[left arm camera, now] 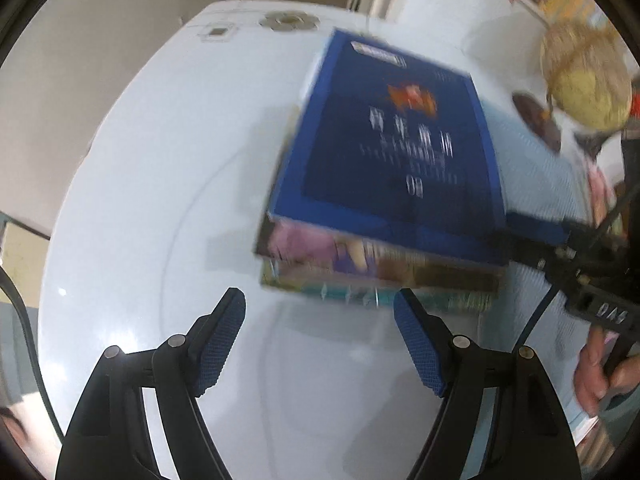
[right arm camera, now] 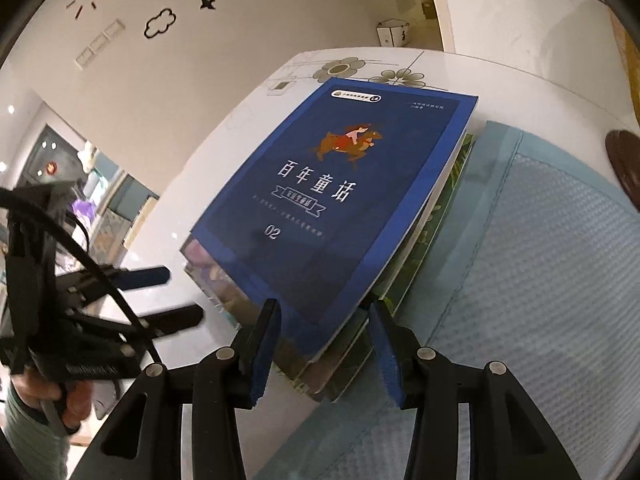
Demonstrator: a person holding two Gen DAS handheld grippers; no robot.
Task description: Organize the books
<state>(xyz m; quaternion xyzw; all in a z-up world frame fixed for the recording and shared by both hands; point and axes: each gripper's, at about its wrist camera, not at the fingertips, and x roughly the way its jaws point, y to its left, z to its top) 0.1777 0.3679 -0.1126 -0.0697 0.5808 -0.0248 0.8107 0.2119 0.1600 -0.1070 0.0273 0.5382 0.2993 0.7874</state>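
A stack of several books lies on the white table (left arm camera: 160, 160), topped by a blue book (left arm camera: 392, 140) (right arm camera: 332, 200) with white characters and a rider on a horse. Purple and green covers (left arm camera: 352, 252) (right arm camera: 428, 236) show beneath it. My right gripper (right arm camera: 323, 308) is shut on the stack's near corner, one finger over the blue cover and one under the pile; it enters the blurred left wrist view from the right (left arm camera: 560, 240). My left gripper (left arm camera: 318, 300) (right arm camera: 182, 294) stands open just short of the stack's edge, with nothing between its fingers.
A light blue mat (right arm camera: 540, 260) (left arm camera: 532, 148) lies beside the stack, partly under it. A dark brown round disc (right arm camera: 624, 164) (left arm camera: 536, 120) sits past the mat, with a yellowish globe-like object (left arm camera: 588, 80) behind. A person's hands (left arm camera: 600, 368) (right arm camera: 60, 396) hold the grippers.
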